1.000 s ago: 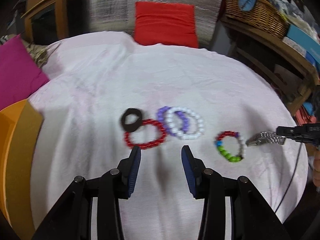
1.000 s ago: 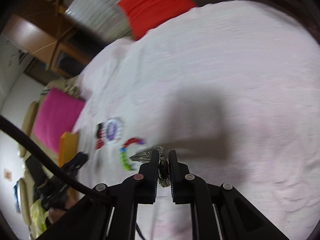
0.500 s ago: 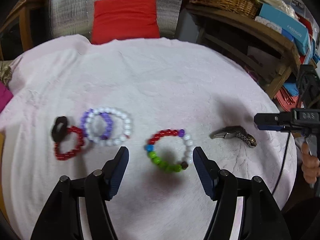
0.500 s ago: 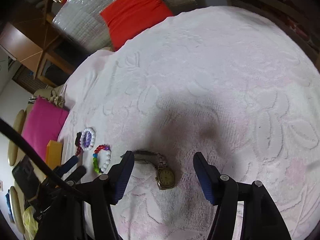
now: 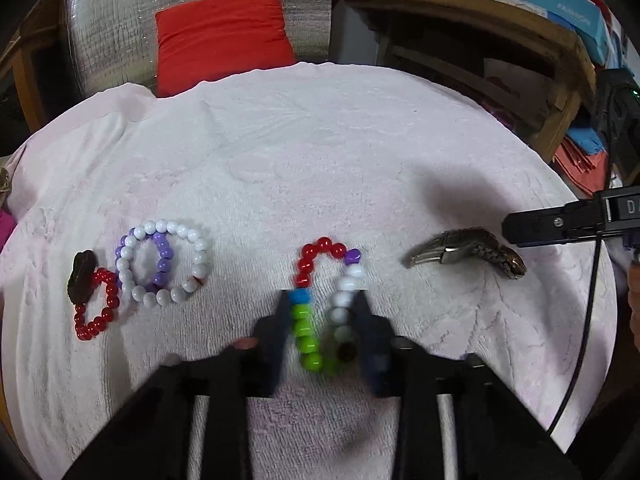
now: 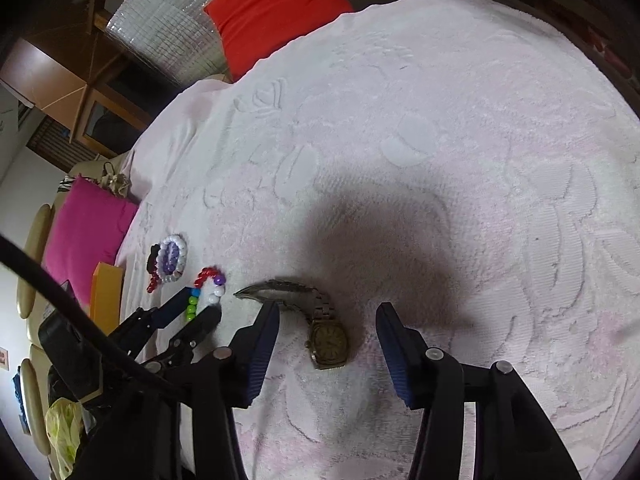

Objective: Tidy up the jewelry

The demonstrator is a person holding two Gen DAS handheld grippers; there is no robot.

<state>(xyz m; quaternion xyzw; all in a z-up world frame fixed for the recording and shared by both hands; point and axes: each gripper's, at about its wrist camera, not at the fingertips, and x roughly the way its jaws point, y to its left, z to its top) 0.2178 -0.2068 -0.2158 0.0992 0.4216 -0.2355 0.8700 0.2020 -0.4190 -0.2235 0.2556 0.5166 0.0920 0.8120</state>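
Left wrist view: the left gripper (image 5: 322, 312) is closing its jaws around the multicoloured beaded bracelet (image 5: 326, 300), squeezed into a narrow loop on the pale pink embossed bedspread (image 5: 320, 160). Blur hides whether the pads press yet. The white and purple beaded bracelets (image 5: 164, 260) lie grouped toward the bedspread's left edge, apparently already sorted.

Right wrist view: the right gripper (image 6: 326, 334) stands with jaws apart, closing slightly, straddling the gold-faced metal wristwatch (image 6: 326, 340) without touching it.

black left gripper (image 5: 322, 322) and right gripper (image 6: 326, 344) — blue ribbed pads, silver screws, black cable.
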